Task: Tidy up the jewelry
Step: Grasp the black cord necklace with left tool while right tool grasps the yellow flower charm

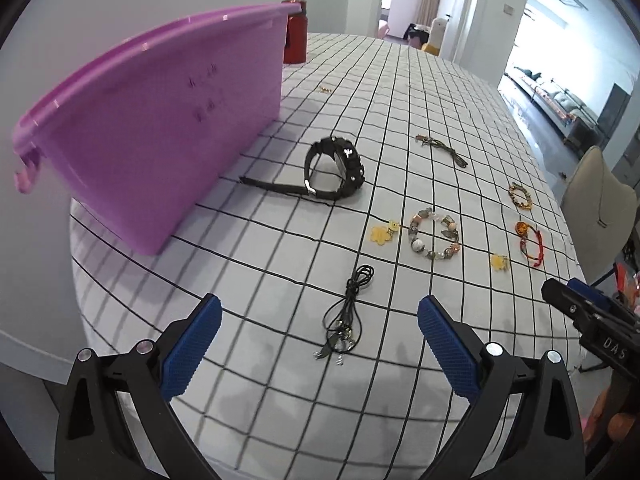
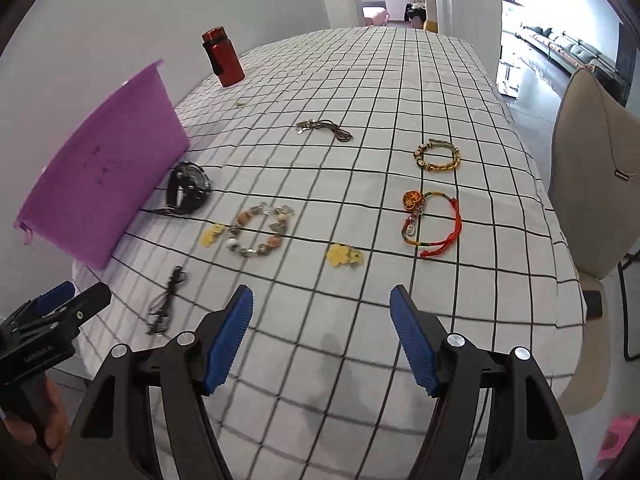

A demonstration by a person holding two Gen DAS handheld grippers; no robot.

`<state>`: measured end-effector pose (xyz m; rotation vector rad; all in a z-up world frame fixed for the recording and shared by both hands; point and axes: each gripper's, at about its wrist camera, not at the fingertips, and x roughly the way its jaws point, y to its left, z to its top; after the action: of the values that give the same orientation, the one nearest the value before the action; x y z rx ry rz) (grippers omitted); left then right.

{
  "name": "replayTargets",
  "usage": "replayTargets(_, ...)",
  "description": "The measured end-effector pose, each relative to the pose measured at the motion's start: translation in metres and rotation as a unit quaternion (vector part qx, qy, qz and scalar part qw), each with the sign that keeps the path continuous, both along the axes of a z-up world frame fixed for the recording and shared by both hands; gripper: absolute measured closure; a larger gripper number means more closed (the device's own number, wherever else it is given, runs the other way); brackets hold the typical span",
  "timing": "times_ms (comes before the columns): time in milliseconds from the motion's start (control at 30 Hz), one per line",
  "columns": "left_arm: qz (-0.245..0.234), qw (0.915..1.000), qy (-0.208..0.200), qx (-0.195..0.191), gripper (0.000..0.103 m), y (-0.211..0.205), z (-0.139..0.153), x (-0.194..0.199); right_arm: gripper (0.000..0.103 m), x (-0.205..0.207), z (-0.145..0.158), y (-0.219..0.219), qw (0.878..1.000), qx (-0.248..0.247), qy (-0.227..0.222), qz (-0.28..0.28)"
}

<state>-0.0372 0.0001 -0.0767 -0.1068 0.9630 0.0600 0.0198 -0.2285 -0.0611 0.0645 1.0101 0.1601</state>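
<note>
On the table (image 2: pixel 460 80), under a white cloth with a black grid, the largest thing is the purple plastic bin (image 1: pixel 160 120), standing along the left edge by the wall. Behind its far end stands a red bottle (image 2: pixel 223 58), upright. The left gripper (image 1: pixel 320 320) hovers over the near edge with its blue pads spread wide and nothing between them; the right gripper (image 2: pixel 322 320) hangs just beside it, likewise spread wide and holding nothing.

The jewelry lies scattered across the cloth. A black watch (image 1: pixel 334 168) sits just beside the bin's long wall, its strap trailing toward the bin. Near the middle lies a beaded bracelet (image 1: pixel 434 237) of mixed stones, with a yellow flower charm (image 1: pixel 380 234) just to its left and a second yellow flower charm (image 2: pixel 344 256) nearer the right gripper. A red cord bracelet (image 2: pixel 434 226) with an orange pendant lies well to the right, and a gold-and-brown bracelet (image 2: pixel 437 156) beyond it. A black cord necklace (image 1: pixel 348 312) lies directly ahead of the left gripper, between its fingers in that view. Farther back rests a brown cord necklace (image 2: pixel 326 129), and a tiny gold piece (image 1: pixel 325 89) near the bottle, too small to identify.
</note>
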Motion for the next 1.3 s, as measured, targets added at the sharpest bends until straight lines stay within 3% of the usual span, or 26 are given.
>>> replayTargets(367,0.060,0.9980,-0.015,0.012,0.006,-0.017,-0.052,-0.001,0.035,0.021,-0.039,-0.007,0.996,-0.024,-0.048,0.068)
replayTargets(967,0.064,0.9969,-0.028,0.035,0.006,-0.026,-0.071,0.021,0.035,0.043,-0.061,0.002,0.994,-0.049,-0.048,0.083)
replayTargets(1300,0.067,0.9974,0.001,0.027,0.006,-0.023,-0.079,0.029,0.036,0.051,-0.067,0.007,0.993,-0.070,-0.035,0.084)
